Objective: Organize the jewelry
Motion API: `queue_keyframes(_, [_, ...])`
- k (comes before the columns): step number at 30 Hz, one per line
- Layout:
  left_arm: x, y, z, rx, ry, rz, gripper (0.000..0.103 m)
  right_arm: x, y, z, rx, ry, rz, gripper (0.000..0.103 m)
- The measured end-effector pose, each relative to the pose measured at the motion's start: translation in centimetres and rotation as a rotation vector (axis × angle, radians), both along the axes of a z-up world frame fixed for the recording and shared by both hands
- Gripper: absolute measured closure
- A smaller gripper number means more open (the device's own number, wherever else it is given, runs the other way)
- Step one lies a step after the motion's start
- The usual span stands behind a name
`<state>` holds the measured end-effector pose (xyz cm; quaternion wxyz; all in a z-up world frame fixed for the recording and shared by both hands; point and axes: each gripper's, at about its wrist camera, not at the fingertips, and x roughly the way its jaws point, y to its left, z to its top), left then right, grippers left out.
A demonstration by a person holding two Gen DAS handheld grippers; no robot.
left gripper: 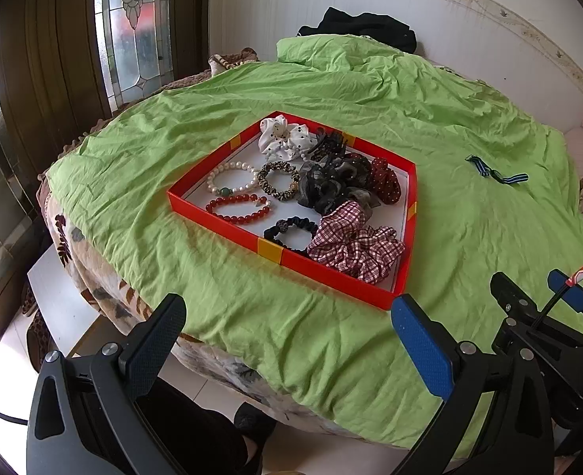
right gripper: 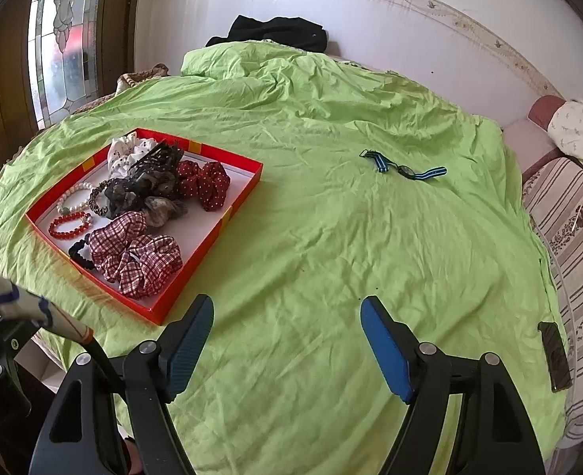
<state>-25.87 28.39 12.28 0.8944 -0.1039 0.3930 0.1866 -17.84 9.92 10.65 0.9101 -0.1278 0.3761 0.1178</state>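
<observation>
A red tray (left gripper: 212, 213) (right gripper: 212, 253) lies on the green sheet and holds several scrunchies, a pearl bracelet (left gripper: 228, 176), a red bead bracelet (left gripper: 238, 208) and a black hair claw (left gripper: 331, 142). A watch with a blue striped strap (left gripper: 497, 173) (right gripper: 406, 169) lies alone on the sheet, right of the tray. My left gripper (left gripper: 287, 328) is open and empty, just before the tray's near edge. My right gripper (right gripper: 287, 340) is open and empty over bare sheet, well short of the watch; it also shows in the left wrist view (left gripper: 536, 289).
The green sheet (right gripper: 331, 237) covers a bed with rumpled folds at the back. Black clothing (right gripper: 275, 31) lies against the white wall. A dark phone (right gripper: 554, 356) rests at the bed's right edge beside a striped blanket (right gripper: 568, 213). A stained-glass door (left gripper: 133, 19) stands left.
</observation>
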Motion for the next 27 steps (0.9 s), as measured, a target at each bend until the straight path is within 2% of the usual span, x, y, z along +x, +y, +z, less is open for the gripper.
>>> queue_keyframes(16, [0.0, -0.2, 0.4, 0.011, 0.009, 0.01, 0.0, 0.1, -0.6, -0.9, 0.024, 0.029, 0.004, 0.022])
queue_keyframes(27, [0.8, -2.0, 2.6, 0.064, 0.003, 0.009, 0.0, 0.2, -3.0, -1.1, 0.093, 0.058, 0.009, 0.022])
